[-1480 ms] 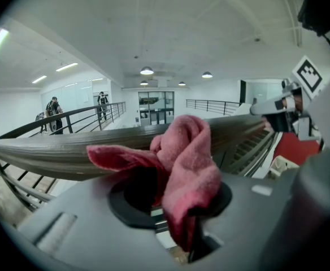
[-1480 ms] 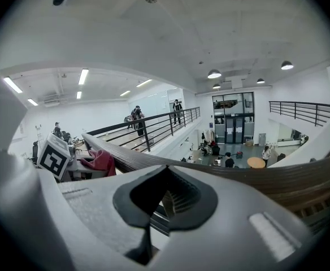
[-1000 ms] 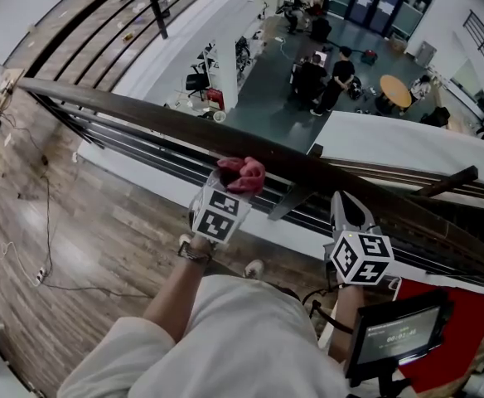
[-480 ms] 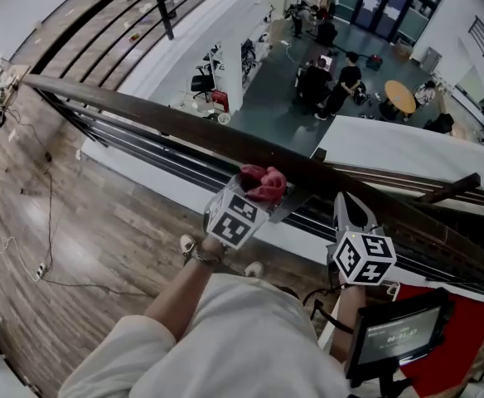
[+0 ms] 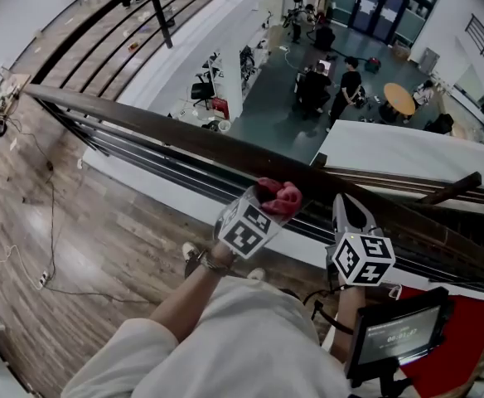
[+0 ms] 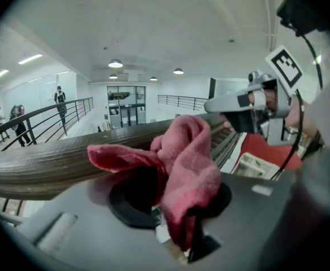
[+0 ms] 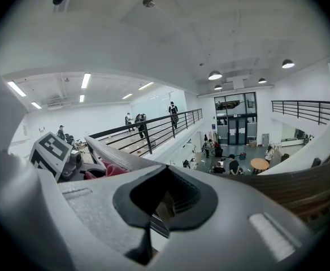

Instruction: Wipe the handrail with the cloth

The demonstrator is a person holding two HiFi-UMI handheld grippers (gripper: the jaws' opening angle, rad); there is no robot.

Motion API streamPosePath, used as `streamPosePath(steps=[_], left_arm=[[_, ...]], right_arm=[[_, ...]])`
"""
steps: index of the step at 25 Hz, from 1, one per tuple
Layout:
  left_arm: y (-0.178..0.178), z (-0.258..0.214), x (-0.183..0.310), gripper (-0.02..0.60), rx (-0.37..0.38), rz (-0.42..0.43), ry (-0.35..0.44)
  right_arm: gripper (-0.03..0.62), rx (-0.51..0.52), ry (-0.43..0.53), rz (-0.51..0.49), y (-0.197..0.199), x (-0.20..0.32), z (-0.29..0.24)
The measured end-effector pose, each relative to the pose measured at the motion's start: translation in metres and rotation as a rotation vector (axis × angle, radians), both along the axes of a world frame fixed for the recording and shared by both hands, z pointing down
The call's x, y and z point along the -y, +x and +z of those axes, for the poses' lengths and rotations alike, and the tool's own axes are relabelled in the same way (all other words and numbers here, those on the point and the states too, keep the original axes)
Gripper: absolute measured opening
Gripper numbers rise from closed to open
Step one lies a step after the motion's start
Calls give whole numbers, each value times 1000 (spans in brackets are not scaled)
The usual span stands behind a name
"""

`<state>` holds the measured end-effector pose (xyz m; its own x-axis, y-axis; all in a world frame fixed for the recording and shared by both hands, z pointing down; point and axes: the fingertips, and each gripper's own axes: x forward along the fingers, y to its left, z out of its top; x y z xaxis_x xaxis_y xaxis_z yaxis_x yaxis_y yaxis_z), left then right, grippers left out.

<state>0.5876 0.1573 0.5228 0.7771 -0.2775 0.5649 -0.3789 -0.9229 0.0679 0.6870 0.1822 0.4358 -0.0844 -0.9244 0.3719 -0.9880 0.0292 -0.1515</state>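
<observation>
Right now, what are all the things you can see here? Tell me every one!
handrail: one, dark brown, running across in front of the person
cloth: one, pink, against the handrail, clamped in the left gripper
round table: one, orange, on the level below
people: several, dark clothes, near that table
screen: one, black, bottom right
floor: one, brown wood, at left
left gripper: one, grey, shut on the cloth
right gripper: one, grey, shut, empty, by the handrail
</observation>
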Motion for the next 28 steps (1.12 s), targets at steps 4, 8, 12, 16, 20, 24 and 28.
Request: streamPosePath(steps=[4, 8, 12, 16, 20, 24, 28], left_arm=[[6, -14, -7, 144, -10, 59, -2], [18, -28, -19, 143, -46, 111, 53], [30, -57, -4, 143, -142, 70, 158], [37, -65, 20, 143, -114, 1, 198], [42, -64, 30, 143, -55, -38, 231], [44, -62, 29, 143, -22, -24, 278], [44, -62, 30, 143, -35, -10, 228]], right_arm=[[3, 1, 7, -1, 0, 5, -3], [3, 7, 12, 0, 1, 5, -2], [3, 12, 9, 1, 3, 8, -2], [3, 17, 7, 6, 6, 7, 0], [3, 18, 7, 14, 10, 7, -1], [3, 21, 5, 17, 10, 6, 0], [3, 21, 8, 14, 11, 8, -3]])
